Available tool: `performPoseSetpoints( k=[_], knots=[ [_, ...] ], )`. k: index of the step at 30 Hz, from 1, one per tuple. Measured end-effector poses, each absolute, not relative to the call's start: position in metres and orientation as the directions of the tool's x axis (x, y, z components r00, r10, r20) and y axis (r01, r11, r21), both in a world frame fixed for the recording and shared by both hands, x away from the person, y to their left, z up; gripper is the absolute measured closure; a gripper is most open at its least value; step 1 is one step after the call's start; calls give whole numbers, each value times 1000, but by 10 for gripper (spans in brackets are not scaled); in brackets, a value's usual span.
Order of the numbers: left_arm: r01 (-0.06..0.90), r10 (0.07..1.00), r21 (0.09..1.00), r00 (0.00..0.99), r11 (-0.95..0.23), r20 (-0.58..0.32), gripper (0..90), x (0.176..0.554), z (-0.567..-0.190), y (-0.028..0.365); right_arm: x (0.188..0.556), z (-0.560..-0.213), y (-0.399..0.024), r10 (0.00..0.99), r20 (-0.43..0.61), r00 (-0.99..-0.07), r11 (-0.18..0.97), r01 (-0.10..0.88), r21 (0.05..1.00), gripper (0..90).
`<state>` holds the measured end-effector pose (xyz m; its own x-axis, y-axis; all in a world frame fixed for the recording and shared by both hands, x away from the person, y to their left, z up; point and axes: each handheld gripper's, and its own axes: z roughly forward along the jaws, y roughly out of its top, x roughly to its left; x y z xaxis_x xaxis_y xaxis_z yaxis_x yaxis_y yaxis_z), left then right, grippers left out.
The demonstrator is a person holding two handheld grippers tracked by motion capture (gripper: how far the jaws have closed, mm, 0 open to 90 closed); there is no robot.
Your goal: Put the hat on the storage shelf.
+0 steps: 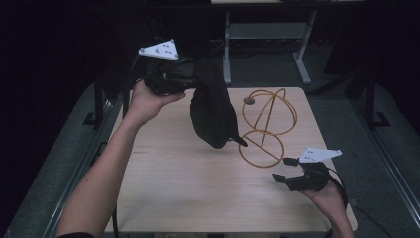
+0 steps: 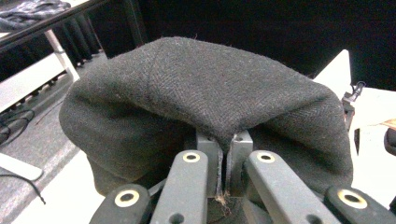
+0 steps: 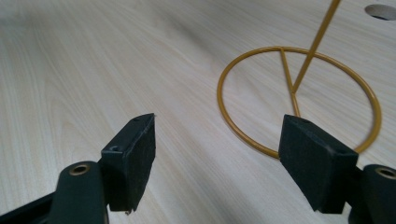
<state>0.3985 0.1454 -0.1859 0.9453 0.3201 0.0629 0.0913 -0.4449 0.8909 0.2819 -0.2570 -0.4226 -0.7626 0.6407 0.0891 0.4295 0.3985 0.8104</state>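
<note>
A dark grey woollen hat point(image 1: 213, 111) hangs above the back middle of the wooden table point(image 1: 173, 198). My left gripper point(image 1: 195, 82) is shut on its upper edge, held high by the person's left hand. In the left gripper view the jaws are pressed together on the hat point(image 2: 205, 88), and my left gripper point(image 2: 225, 149) pinches a fold of its cloth. A gold wire stand point(image 1: 270, 119) sits just right of the hat, its base ring point(image 1: 261, 148) flat on the table. My right gripper point(image 1: 283, 169) is open, low beside that ring, with nothing between the jaws. The stand's ring point(image 3: 280, 47) lies just ahead of my right gripper point(image 3: 217, 149).
A round cable hole point(image 1: 249, 101) sits in the tabletop behind the stand. A white desk frame point(image 1: 262, 34) stands beyond the table's far edge. Grey floor and metal rails point(image 1: 381, 144) run along both sides. Bare wood point(image 3: 93, 70) stretches across the table's front and left.
</note>
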Motion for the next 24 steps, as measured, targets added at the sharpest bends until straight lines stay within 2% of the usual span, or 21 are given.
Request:
performPoseSetpoints(
  k=[11,24],
  knots=[
    [98,285,893,958,-440,35,877,415,-180,117,282,-424,-262,655,89,-750,386,435,813,271],
    [78,241,871,969,-486,48,876,427,-160,82,281,-422,-270,668,102,-737,348,431,833,271]
  ],
)
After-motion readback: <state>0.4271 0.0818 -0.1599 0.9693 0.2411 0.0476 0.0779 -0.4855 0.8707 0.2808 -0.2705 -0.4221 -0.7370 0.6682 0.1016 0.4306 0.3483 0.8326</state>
